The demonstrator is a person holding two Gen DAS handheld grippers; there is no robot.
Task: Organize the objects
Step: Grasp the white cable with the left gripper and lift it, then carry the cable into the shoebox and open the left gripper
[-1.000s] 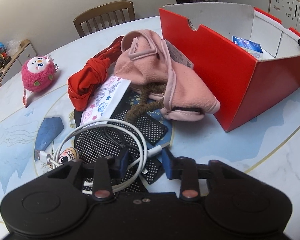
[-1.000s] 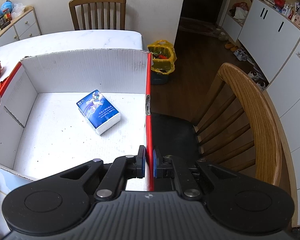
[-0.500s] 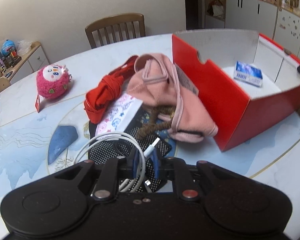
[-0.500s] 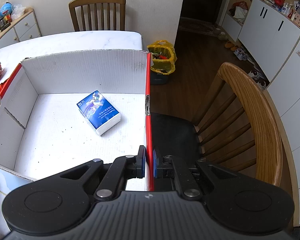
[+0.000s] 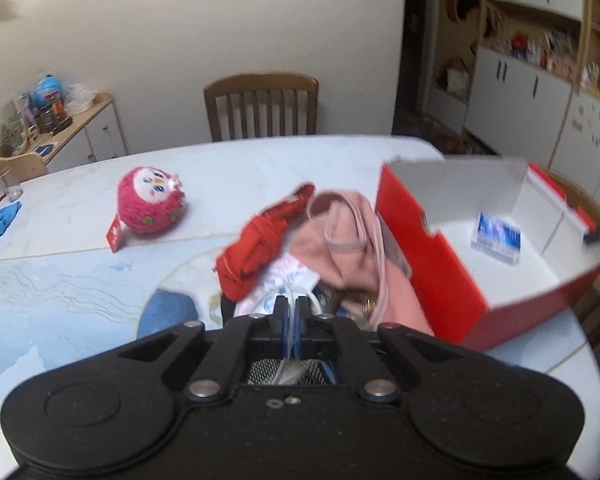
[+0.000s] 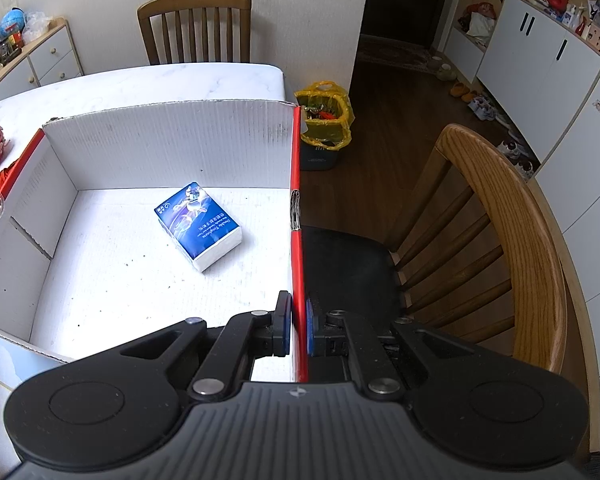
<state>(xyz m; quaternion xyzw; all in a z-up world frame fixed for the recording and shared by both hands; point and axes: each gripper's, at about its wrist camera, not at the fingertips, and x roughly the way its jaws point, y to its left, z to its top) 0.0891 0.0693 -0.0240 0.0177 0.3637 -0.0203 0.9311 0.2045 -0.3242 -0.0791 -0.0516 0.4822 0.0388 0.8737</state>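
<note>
A: Left wrist view, gripper status?
B: Left gripper (image 5: 291, 310): jaws just closed, clamped on the white cable (image 5: 289, 294) above the pile beside the red box (image 5: 428, 264).
A: Right?
B: Right gripper (image 6: 298, 320) pinches the box wall (image 6: 298, 256); tissue pack (image 6: 199, 225) lies inside.

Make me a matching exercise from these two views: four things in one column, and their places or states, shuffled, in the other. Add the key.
Things
1. white cable
2. blue tissue pack
3. pink plush toy
4. red box wall

Places or states
A. lying on the box's white floor
B. clamped in the right tool
C. pinched in the left tool
D. standing alone on the table, clear of the pile

Pairs: 1-C, 2-A, 3-D, 4-B
</note>
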